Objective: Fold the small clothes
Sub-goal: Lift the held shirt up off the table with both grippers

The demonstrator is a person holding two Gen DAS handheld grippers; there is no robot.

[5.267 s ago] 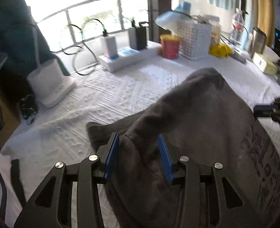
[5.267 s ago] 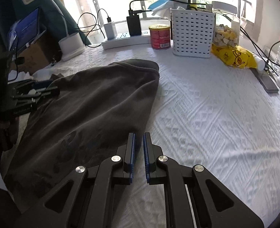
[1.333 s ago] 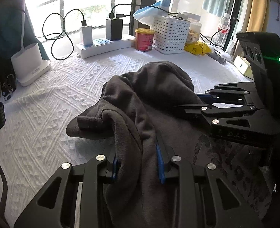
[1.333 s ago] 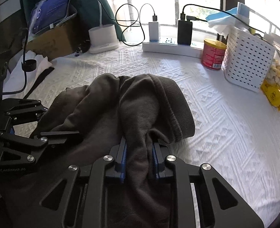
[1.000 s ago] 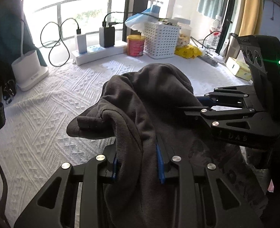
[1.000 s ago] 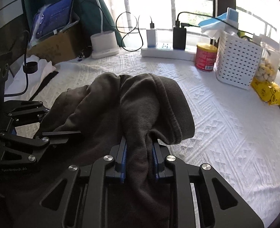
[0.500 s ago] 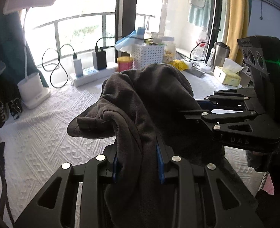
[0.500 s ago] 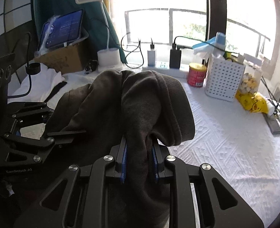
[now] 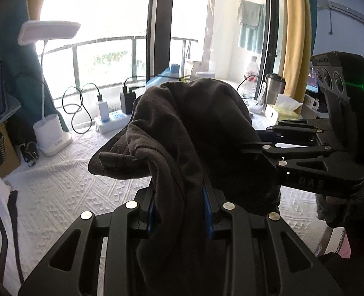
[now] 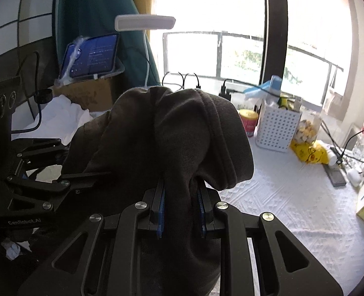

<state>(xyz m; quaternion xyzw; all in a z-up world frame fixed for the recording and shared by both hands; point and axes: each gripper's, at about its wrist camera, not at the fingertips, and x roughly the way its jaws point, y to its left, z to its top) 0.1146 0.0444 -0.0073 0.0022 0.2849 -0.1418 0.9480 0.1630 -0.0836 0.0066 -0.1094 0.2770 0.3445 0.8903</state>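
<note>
Bunching up between both tools, the dark grey garment [image 9: 201, 128] fills the middle of each view, lifted clear of the white textured cloth on the worktop [image 9: 58, 190] and humped high enough to hide part of the window behind it. At the bottom centre of the left wrist view, the left gripper [image 9: 180, 212] has its blue-padded fingers [image 9: 150, 212] clamped on a thick fold of the fabric, with a loose flap drooping to the left of them. At the bottom centre of the right wrist view, the right gripper [image 10: 180, 209] grips another gathered fold the same way, its fingers [image 10: 161, 209] pressed against the cloth on both sides, and a ribbed hem curls down to the right of them. Each tool shows in the other's view: the right one at the right edge of the left wrist view, the left one at the left edge of the right wrist view, both reaching into the same garment. Along the far edge of the worktop stand a white desk lamp [image 9: 49, 133], a white power strip [image 9: 110, 120] with chargers plugged in, a red tin [image 10: 248, 122] and a white perforated basket [image 10: 277, 129]; a yellow packet [image 10: 310, 154] lies to the right of the basket.
</note>
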